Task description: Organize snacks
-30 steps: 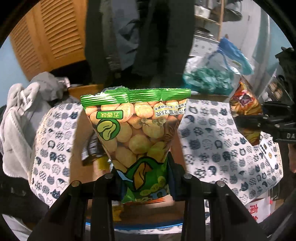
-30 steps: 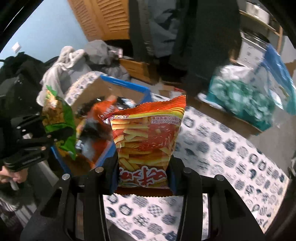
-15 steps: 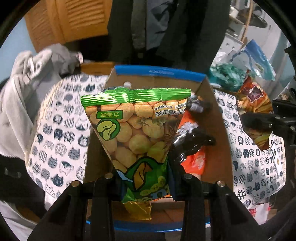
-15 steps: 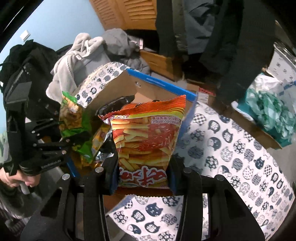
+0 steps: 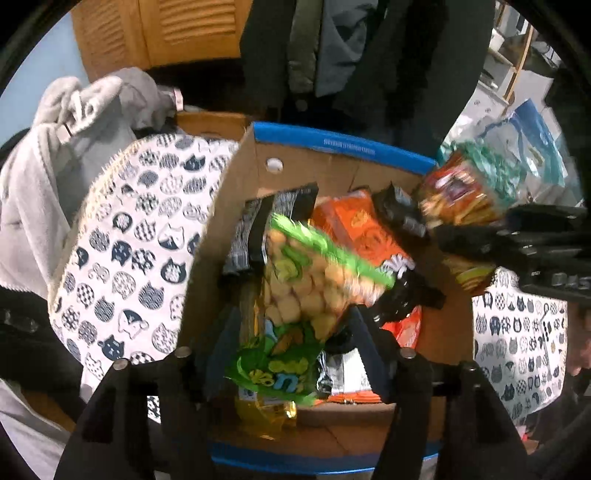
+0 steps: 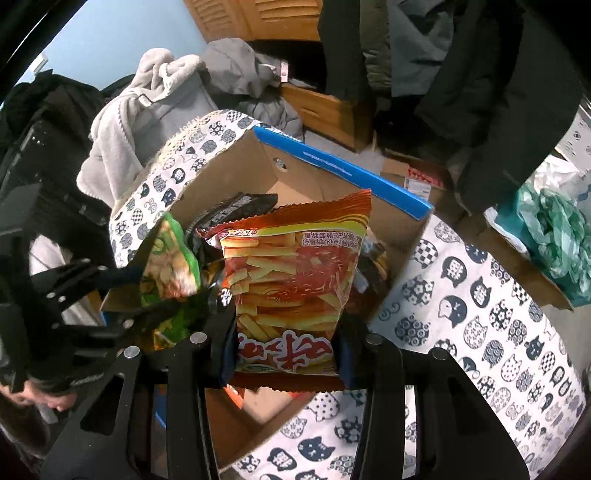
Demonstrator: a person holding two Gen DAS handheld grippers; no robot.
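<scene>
A cardboard box [image 5: 306, 162] with a blue rim stands on the cat-print cloth and holds several snack bags. My left gripper [image 5: 291, 332] is open over the box; the green snack bag [image 5: 306, 291] is blurred and tilted between its spread fingers, loose, above the black and orange bags [image 5: 365, 229]. In the right wrist view the green bag [image 6: 168, 269] hangs by the left gripper [image 6: 147, 291]. My right gripper [image 6: 286, 354] is shut on a red-orange fries bag [image 6: 295, 280], held upright above the box [image 6: 332, 166]. That bag shows in the left wrist view [image 5: 458, 199].
The cat-print cloth [image 6: 480, 295] covers the table around the box. Grey clothes [image 5: 74, 122] lie heaped at the left. A teal plastic bag [image 6: 557, 225] sits at the right. Dark coats [image 5: 362, 55] hang behind, before wooden louvre doors [image 5: 155, 33].
My left gripper has opened over the box and the green bag has tipped and slipped down between its fingers. My right gripper has carried the fries bag closer over the box.
</scene>
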